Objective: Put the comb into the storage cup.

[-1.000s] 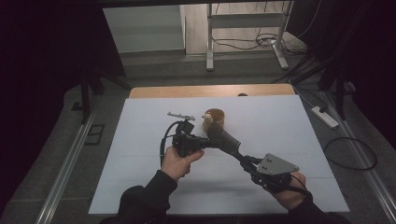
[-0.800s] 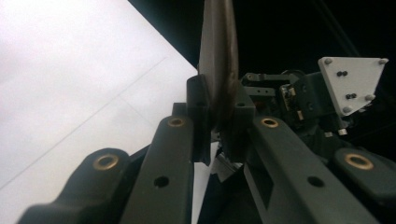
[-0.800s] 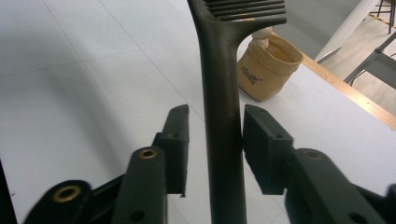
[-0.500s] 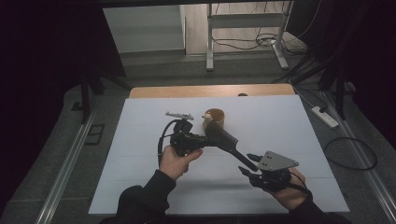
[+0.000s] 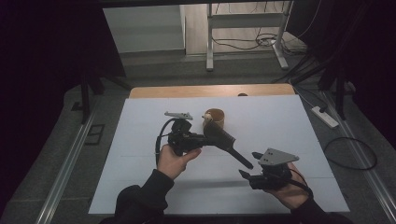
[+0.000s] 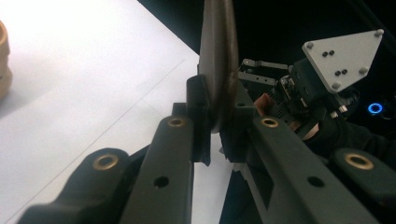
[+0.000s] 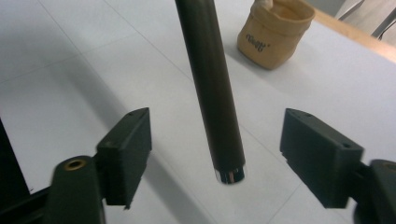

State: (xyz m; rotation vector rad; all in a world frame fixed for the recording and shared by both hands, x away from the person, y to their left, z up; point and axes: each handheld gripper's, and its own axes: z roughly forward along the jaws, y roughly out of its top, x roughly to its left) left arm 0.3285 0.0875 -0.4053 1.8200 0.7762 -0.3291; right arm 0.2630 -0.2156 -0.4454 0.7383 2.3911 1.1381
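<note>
From above, my left gripper (image 5: 198,139) clamped the head of a dark hairbrush (image 5: 219,136), its handle slanting toward five o'clock over the white table (image 5: 289,121), a tan pouch (image 5: 215,118) just beyond at twelve. My right gripper (image 5: 248,164) sat near the handle's tip, jaws just opened. Along my left gripper (image 6: 212,100), the pads pinched what looked like the brush's edge (image 6: 218,56). Along my right gripper (image 7: 215,140), the handle (image 7: 212,88) hung untouched between spread jaws, the pouch (image 7: 273,32) at one o'clock.
</note>
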